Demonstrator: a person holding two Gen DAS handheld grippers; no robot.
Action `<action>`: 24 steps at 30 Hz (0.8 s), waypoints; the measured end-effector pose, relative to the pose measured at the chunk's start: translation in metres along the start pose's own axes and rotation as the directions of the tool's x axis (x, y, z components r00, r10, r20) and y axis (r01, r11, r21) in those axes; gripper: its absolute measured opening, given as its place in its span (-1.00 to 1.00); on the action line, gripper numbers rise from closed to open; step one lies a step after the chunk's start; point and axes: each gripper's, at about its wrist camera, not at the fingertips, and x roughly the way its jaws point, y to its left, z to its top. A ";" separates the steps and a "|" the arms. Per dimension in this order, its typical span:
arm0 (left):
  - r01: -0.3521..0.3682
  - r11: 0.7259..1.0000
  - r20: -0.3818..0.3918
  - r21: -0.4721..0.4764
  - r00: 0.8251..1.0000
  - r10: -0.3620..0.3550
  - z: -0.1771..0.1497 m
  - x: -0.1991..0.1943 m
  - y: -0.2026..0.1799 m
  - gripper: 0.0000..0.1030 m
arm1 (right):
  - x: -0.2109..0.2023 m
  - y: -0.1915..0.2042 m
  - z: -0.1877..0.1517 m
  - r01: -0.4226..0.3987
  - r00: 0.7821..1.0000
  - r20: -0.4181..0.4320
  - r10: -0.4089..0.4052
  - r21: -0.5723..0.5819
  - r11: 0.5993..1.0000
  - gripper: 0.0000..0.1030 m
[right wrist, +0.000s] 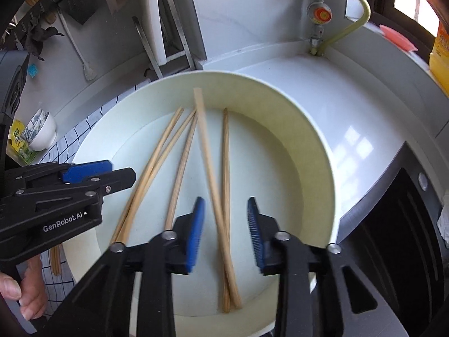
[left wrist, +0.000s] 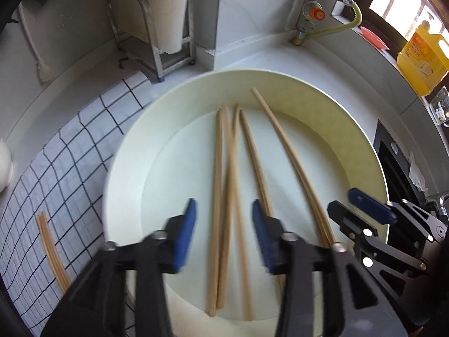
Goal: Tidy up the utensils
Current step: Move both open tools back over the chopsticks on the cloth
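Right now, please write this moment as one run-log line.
left gripper: open | right gripper: open | chopsticks: in basin, none gripped

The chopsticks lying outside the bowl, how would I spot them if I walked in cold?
Find the big cream bowl on the white counter, then the grid-patterned cloth beside it. A pair of wooden chopsticks lies side by side on that cloth, the only ones not inside the bowl with the loose chopsticks.

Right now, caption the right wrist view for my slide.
Open right hand-held gripper poised over wooden chopsticks lying loose in a pale basin, with the left hand-held gripper alongside.
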 end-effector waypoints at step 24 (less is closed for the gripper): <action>-0.078 0.990 0.115 -0.114 0.989 0.091 -0.037 -0.088 0.057 0.20 | -0.047 0.052 -0.004 -0.044 0.996 0.075 0.050 -0.074 0.996 -0.17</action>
